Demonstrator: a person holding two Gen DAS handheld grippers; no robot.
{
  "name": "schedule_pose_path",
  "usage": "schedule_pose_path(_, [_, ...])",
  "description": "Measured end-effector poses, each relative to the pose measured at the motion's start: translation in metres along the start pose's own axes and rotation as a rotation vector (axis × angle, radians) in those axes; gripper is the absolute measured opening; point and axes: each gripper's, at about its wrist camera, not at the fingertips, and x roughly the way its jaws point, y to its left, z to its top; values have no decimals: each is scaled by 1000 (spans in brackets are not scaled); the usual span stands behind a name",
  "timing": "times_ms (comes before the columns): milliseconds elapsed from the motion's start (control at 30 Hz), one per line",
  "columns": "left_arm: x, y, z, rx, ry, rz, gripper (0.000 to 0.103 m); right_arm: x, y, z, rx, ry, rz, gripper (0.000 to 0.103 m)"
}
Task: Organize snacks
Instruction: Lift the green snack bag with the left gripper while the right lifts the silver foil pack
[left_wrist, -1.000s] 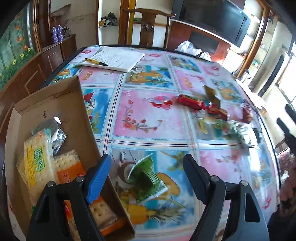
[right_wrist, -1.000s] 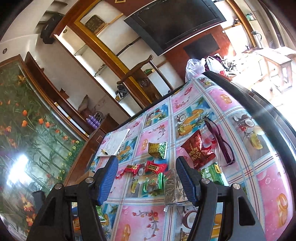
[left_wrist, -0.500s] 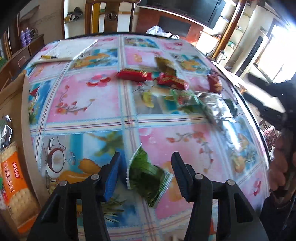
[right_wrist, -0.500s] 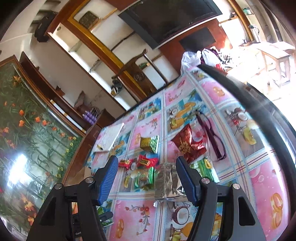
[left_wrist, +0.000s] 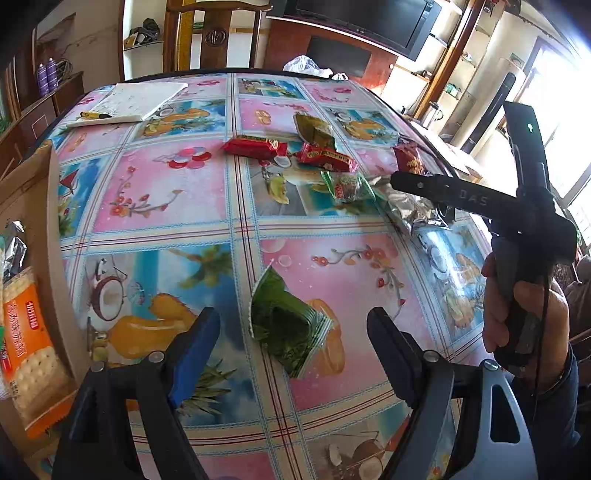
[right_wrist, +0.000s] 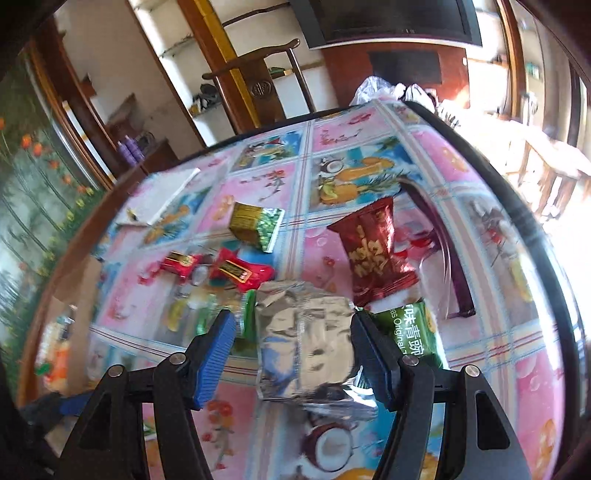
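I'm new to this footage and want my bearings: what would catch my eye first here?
The loud pink-and-blue fruit-print tablecloth stands out first, with bright snack packets strewn across its far half. Nearest the right gripper, a crinkled silver foil packet gleams between its fingers, which stand apart. The left gripper, its jaws opening, frames a lone green packet, beside a cardboard box of crackers at the left edge.

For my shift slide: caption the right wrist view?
Right gripper open around silver foil packet on the tablecloth.

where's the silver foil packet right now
In the right wrist view the silver foil packet lies on the table between the right gripper's open jaws, with the dark red packet just beyond it and a green packet to its right.
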Motion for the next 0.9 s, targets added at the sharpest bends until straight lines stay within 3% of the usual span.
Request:
schedule_pose_path(133, [5, -3, -2, 16, -16, 38, 81, 11, 12, -2, -101, 16, -109, 69])
schedule_pose_path(267, [15, -2, 1, 23, -17, 52, 80, 14, 17, -6, -124, 33, -105, 67])
schedule_pose_path(367, [19, -4, 2, 46, -32, 87, 62, 21, 25, -13, -166, 73, -119, 67])
schedule_pose_path(433, [19, -6, 0, 64, -48, 109, 42, 20, 29, -17, -189, 67, -136, 65])
schedule_pose_path(633, [18, -1, -1, 43, -103, 55, 36, 7, 33, -24, -175, 66, -86, 62])
schedule_pose_path(800, [13, 5, 4, 12, -141, 12, 35, -21, 40, -20, -127, -22, 47, 63])
schedule_pose_path(900, [10, 9, 4, -7, -156, 5, 35, -29, 51, -22, -145, -56, 73, 63])
